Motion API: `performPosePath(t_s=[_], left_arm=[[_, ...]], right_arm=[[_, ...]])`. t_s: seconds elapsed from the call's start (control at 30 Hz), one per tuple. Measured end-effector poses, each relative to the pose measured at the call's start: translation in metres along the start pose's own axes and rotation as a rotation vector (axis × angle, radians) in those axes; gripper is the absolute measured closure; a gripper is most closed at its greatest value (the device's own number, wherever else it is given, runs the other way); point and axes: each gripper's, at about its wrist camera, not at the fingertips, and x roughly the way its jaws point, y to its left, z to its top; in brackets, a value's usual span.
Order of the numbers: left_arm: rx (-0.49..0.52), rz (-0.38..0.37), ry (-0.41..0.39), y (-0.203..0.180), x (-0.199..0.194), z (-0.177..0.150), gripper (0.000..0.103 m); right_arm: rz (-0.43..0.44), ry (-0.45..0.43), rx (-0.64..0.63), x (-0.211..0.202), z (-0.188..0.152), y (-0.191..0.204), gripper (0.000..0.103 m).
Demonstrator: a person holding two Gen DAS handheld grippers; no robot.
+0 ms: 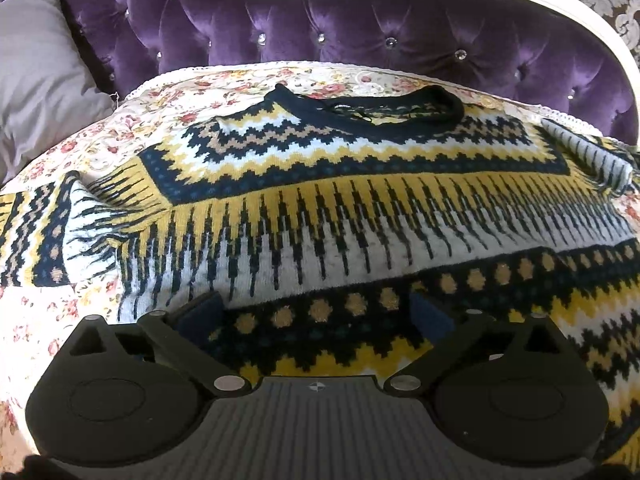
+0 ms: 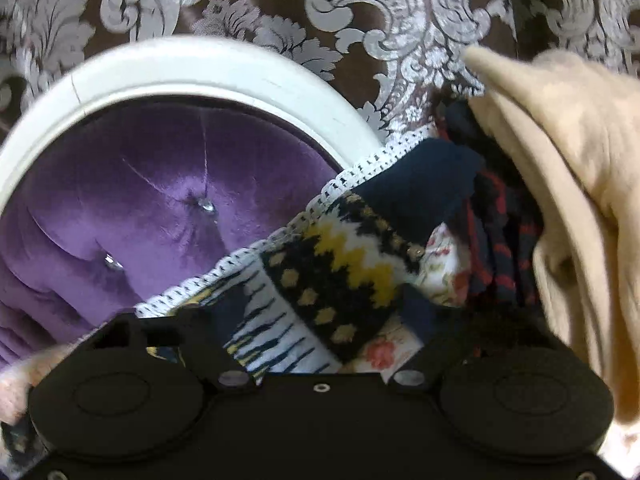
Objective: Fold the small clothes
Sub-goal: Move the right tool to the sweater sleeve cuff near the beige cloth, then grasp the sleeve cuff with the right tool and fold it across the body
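Observation:
A knitted sweater (image 1: pixel 320 184) in navy, yellow and white zigzag bands lies spread flat on a floral bedspread (image 1: pixel 60 160), collar toward the headboard. My left gripper (image 1: pixel 316 312) is open, hovering just over the sweater's lower dotted band, its navy pads (image 1: pixel 200 314) wide apart. In the right wrist view, the sweater's sleeve (image 2: pixel 344 272) with its navy cuff lies at the bedspread's lace edge. My right gripper (image 2: pixel 320 312) is open with the sleeve lying between its fingers (image 2: pixel 416 312); no grip shows.
A purple tufted headboard (image 1: pixel 360 36) with a white frame stands behind the bed. A grey pillow (image 1: pixel 36 80) lies at the left. A pile of clothes, beige (image 2: pixel 572 200) over red-and-navy striped (image 2: pixel 500 240), sits right of the sleeve.

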Motion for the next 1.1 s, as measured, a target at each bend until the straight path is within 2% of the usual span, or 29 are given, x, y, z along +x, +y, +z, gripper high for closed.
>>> performPosePath(t_s=[0.03,0.07,0.1,0.17,0.27,0.5,0.53,0.63,0.7,0.83,0.93,1.03,1.1], left_arm=[[-0.001,0.002,-0.002,-0.001,0.0,0.0,0.0],[0.0,0.004,-0.005,-0.001,0.0,0.0,0.0],[0.001,0.005,-0.007,-0.001,0.0,-0.001,0.0],[0.002,0.002,-0.008,-0.001,0.0,-0.001,0.0],[0.005,-0.009,-0.004,0.001,0.0,0.0,0.0],[0.01,-0.059,0.0,0.007,-0.001,0.003,0.001],[0.009,-0.071,0.012,0.009,-0.001,0.005,0.003],[-0.033,-0.107,0.04,0.021,-0.01,0.016,0.02],[-0.074,-0.147,0.028,0.033,-0.018,0.023,0.02],[-0.1,-0.109,-0.045,0.058,-0.031,0.033,0.02],[-0.182,-0.097,-0.062,0.08,-0.027,0.032,0.02],[-0.268,-0.095,-0.026,0.1,-0.017,0.033,0.02],[-0.294,-0.078,-0.035,0.11,-0.017,0.033,0.02]], right_arm=[[-0.004,0.007,-0.005,0.001,0.002,0.0,0.068],[0.012,0.023,0.008,0.002,0.004,-0.003,0.082],[0.033,0.041,0.036,0.003,0.006,-0.007,0.087],[0.046,0.036,0.053,-0.004,0.012,-0.008,0.087],[0.046,-0.023,-0.05,-0.03,0.023,0.013,0.088],[0.143,-0.142,-0.275,-0.109,0.051,0.099,0.088],[0.164,-0.153,-0.311,-0.121,0.053,0.117,0.088],[0.233,-0.166,-0.422,-0.146,0.047,0.17,0.088],[0.29,-0.16,-0.491,-0.159,0.034,0.204,0.088],[0.405,-0.111,-0.62,-0.168,-0.012,0.269,0.088],[0.467,-0.054,-0.709,-0.164,-0.064,0.311,0.087],[0.49,0.003,-0.814,-0.15,-0.124,0.344,0.087],[0.497,0.051,-0.863,-0.137,-0.162,0.358,0.087]])
